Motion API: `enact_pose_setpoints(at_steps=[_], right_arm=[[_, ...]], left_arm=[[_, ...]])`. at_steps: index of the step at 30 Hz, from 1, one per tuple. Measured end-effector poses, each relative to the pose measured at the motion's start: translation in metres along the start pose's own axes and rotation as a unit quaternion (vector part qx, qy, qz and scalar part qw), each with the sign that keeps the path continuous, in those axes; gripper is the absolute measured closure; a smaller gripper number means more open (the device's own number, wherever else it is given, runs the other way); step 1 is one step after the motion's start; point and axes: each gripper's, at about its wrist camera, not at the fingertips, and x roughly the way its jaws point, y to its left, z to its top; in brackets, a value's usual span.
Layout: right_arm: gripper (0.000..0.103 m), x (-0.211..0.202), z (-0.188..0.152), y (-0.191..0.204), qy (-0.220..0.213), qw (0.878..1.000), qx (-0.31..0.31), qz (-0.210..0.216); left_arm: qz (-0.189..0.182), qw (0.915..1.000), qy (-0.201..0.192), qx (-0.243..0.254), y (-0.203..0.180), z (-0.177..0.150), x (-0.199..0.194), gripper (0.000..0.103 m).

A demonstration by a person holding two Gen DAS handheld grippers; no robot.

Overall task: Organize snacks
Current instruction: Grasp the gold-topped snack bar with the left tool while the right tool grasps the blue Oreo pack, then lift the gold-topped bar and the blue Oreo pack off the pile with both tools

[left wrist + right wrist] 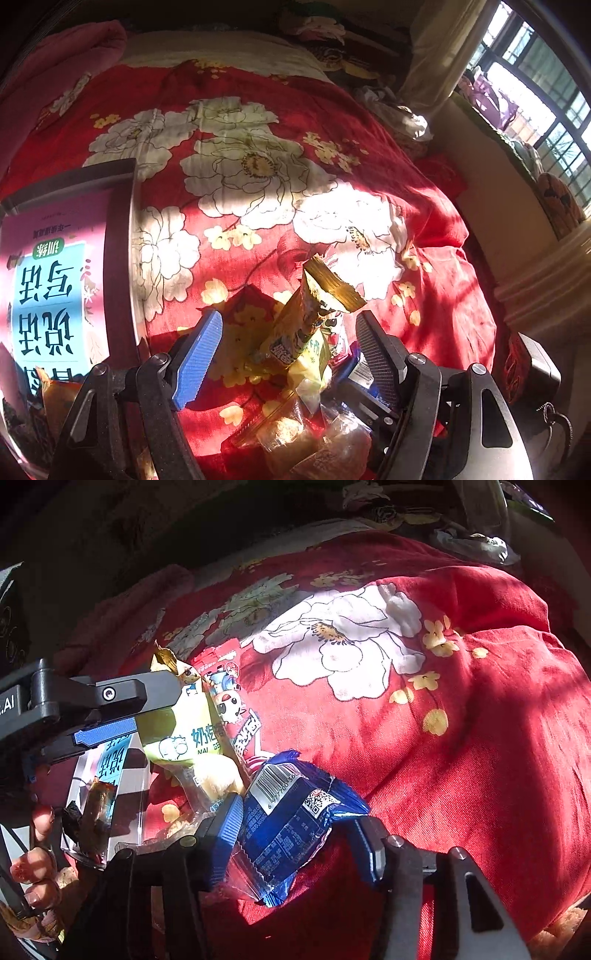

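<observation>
Snack packets lie in a pile on a red floral bedspread [258, 110]. In the left wrist view my left gripper [288, 350] is open, its blue pads either side of a yellow-green packet [306, 332] that stands up between them without touching. Clear-wrapped pastries [295, 435] lie below it. In the right wrist view my right gripper [295, 830] is around a blue packet [291, 812] with a barcode; the left pad touches it, the right pad stands a little off. The left gripper [122, 709] shows there beside the yellow-green packet [184, 734] and a red cartoon packet [232, 701].
A dark-rimmed clear tray [118, 240] lies on the bed at left over a purple and blue book [48, 288], with wrapped snacks [55, 398] in it. The tray also shows in the right wrist view [110, 794]. A window [535, 92] and sill lie to the right.
</observation>
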Motion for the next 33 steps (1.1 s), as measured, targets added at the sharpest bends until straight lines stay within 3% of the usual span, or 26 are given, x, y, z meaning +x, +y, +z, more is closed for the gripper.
enact_pose_setpoints(at_steps=[5,9,14,17,33], right_arm=[[0.052,-0.002,-0.001,-0.008,0.001,1.000,0.017,0.014],[0.052,-0.003,-0.001,-0.008,0.003,1.000,0.018,0.015],[0.052,-0.008,-0.006,-0.008,0.010,1.000,0.014,0.012],[0.052,-0.005,-0.007,-0.002,0.019,1.000,-0.003,0.007],[0.052,0.005,-0.001,0.004,0.028,0.999,-0.020,0.004]], left_arm=[[0.000,0.9998,0.005,-0.020,0.010,0.013,0.009,0.027],[-0.010,0.9990,0.020,-0.039,0.024,0.014,0.019,0.041],[-0.015,0.9975,0.034,-0.060,0.038,0.008,0.034,0.045],[-0.015,0.9972,0.041,-0.062,0.041,0.005,0.041,0.056],[0.028,0.9988,0.039,-0.003,0.020,-0.017,0.044,0.056]])
